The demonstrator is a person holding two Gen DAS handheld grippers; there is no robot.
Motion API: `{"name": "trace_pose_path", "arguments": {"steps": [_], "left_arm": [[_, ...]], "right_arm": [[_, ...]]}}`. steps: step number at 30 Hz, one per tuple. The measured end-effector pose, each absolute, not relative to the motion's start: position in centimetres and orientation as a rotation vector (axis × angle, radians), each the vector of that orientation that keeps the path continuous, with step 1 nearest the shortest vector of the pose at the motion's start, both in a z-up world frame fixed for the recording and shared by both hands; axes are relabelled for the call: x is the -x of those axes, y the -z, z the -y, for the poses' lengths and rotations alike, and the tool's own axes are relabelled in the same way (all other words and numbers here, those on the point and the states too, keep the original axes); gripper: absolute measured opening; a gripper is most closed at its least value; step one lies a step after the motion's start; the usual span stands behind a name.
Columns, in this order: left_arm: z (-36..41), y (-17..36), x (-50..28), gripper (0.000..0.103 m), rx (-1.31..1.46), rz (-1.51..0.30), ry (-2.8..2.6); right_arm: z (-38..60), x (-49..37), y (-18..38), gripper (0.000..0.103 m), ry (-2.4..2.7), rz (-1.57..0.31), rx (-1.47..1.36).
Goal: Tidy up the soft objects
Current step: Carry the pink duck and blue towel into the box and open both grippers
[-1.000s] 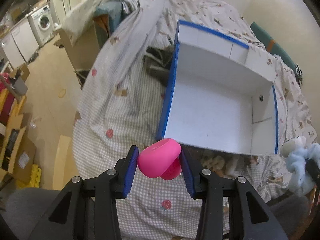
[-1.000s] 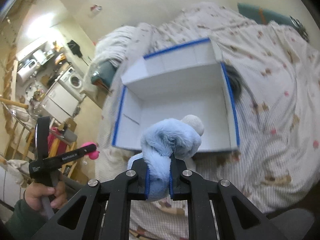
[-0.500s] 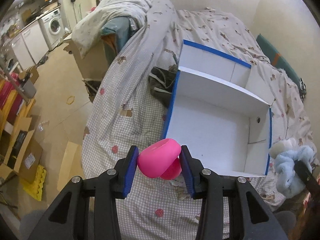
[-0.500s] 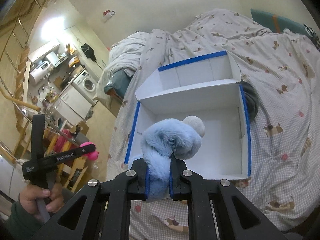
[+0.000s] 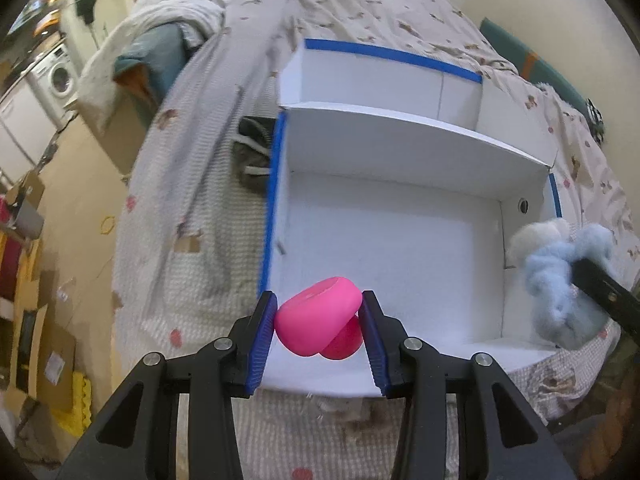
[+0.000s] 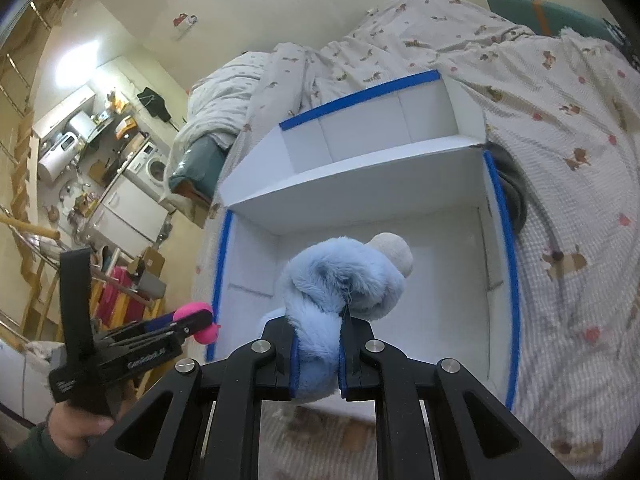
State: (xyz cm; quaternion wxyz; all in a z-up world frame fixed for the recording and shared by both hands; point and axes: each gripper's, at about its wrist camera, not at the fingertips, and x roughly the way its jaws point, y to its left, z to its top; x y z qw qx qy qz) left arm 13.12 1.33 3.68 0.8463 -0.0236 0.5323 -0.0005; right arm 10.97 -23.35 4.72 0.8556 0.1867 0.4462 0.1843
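My left gripper (image 5: 318, 326) is shut on a pink soft toy (image 5: 318, 326) and holds it over the near left corner of a white box with blue edges (image 5: 416, 136). My right gripper (image 6: 318, 354) is shut on a light blue plush toy (image 6: 344, 284) with a cream part, above the box's near edge (image 6: 500, 208). The plush also shows at the right of the left wrist view (image 5: 560, 276). The left gripper with the pink toy shows in the right wrist view (image 6: 196, 320), at the box's left wall.
The box lies on a bed with a checked, printed cover (image 5: 192, 184). A dark bundle (image 5: 252, 152) lies by the box's left wall. A rumpled duvet (image 5: 176, 12) lies at the far end. Cardboard boxes (image 5: 32, 336) and a washing machine (image 5: 56, 76) stand on the floor at left.
Both grippers have moved forward toward the box with their toys still held. The pink toy now hangs over the box's near left corner and the plush over its near edge.
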Motion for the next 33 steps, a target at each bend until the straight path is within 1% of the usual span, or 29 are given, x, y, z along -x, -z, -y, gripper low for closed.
{"name": "trace_pose_path", "arguments": {"steps": [4,7,12,20,24,33], "left_arm": [[0.1,-0.9,-15.0,0.039,0.075,-1.179,0.045],[1.6,0.7,-15.9,0.039,0.036,-1.182,0.063],[2.0,3.4,-17.3,0.039,0.06,-1.228,0.087],[3.0,5.0,-17.8,0.039,0.032,-1.254,0.081],[4.1,5.7,-17.9,0.039,-0.036,-1.239,0.083],[4.4,6.4,-18.5,0.039,-0.044,-1.251,0.061]], "right_arm": [[22.8,-13.2,-1.4,0.016,-0.392,-0.993,-0.4],[22.3,-14.2,0.3,0.016,-0.389,-1.027,-0.407],[20.7,-15.1,2.8,0.016,-0.397,-1.092,-0.384],[20.0,-16.0,7.4,0.016,-0.365,-1.199,-0.381],[19.5,-16.4,7.9,0.016,-0.356,-1.224,-0.381],[18.8,-16.9,7.8,0.016,-0.354,-1.23,-0.334]]}}
